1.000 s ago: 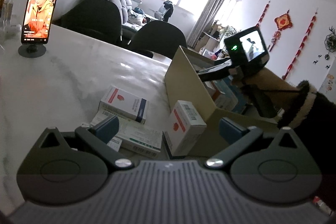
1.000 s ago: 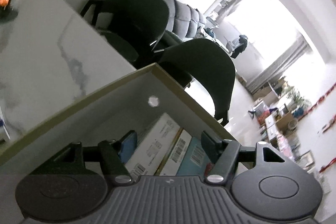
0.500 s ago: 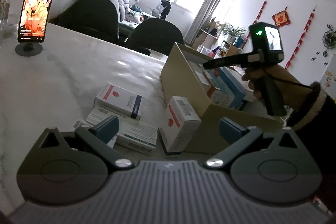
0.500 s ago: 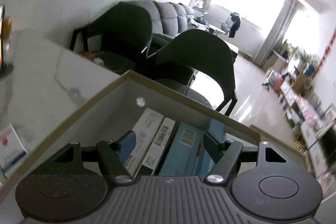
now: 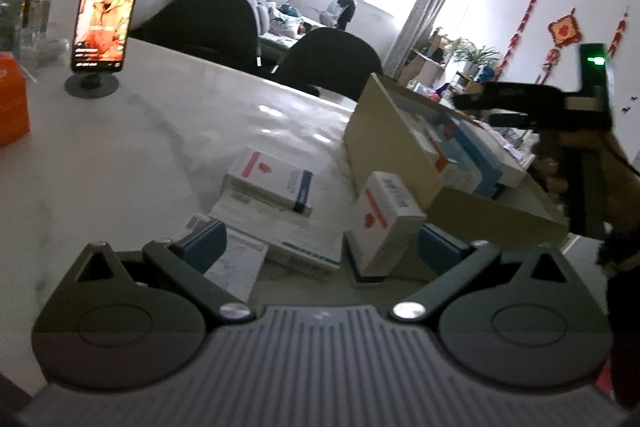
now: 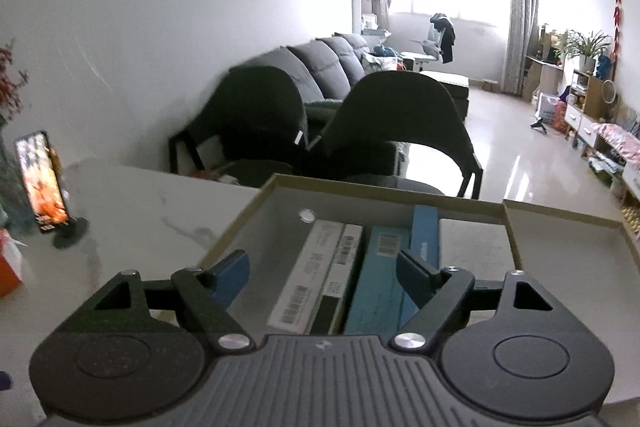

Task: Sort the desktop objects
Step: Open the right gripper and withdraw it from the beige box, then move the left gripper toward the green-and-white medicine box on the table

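The marble table (image 5: 120,155) carries everything; the landmark is the cardboard box (image 5: 384,135), already holding several cartons standing on edge. Left of that box lie the unsorted ones: a flat green-striped carton (image 5: 280,235) nearest the left gripper (image 5: 320,247), a white carton with red mark and blue end (image 5: 272,179) resting on it, and a small red-and-white carton (image 5: 384,215) leaning against the box's near wall. The left gripper is spread, nothing pinched. Above the box, the right gripper (image 6: 324,267) is opening with nothing between its pads. Judged next: take the leaning carton by its narrow sides, lift clear of the wall, then slot it edgewise beside the blue carton (image 6: 384,267).
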Action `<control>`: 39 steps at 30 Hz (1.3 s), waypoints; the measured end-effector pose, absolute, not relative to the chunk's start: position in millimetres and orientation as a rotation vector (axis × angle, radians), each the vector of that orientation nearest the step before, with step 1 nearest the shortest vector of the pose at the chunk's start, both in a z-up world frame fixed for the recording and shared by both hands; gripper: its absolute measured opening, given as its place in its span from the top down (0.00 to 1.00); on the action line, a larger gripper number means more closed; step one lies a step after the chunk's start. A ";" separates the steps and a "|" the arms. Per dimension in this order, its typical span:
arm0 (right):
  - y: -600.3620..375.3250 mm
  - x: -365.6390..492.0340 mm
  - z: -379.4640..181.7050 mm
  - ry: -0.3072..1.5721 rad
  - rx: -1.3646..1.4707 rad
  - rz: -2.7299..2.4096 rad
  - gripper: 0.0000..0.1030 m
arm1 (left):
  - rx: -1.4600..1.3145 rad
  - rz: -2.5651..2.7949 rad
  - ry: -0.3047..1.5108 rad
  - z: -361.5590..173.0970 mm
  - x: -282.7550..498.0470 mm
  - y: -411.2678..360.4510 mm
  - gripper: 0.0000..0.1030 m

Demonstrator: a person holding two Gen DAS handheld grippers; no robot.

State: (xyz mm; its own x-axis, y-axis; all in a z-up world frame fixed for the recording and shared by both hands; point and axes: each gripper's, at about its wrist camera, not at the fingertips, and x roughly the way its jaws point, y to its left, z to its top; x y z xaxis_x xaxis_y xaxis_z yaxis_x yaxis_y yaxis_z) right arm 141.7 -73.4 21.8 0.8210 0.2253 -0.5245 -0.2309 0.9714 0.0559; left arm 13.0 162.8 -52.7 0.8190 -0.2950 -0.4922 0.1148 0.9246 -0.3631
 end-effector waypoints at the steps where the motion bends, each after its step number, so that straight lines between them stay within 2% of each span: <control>1: -74.3 136.5 23.1 0.550 0.002 0.251 0.17 | -0.323 -0.213 0.579 -54.2 13.1 163.5 0.00; 17: -83.0 54.1 18.8 0.431 0.133 0.322 0.07 | -0.156 -0.153 0.647 -72.0 23.1 148.4 0.00; 24: -86.9 35.7 10.9 0.383 0.164 0.323 0.06 | -0.024 -0.179 0.644 -74.8 37.7 142.9 0.00; 39: -99.4 6.1 -9.3 0.406 0.341 0.339 0.06 | 0.075 -0.258 0.682 -90.7 77.3 129.6 0.00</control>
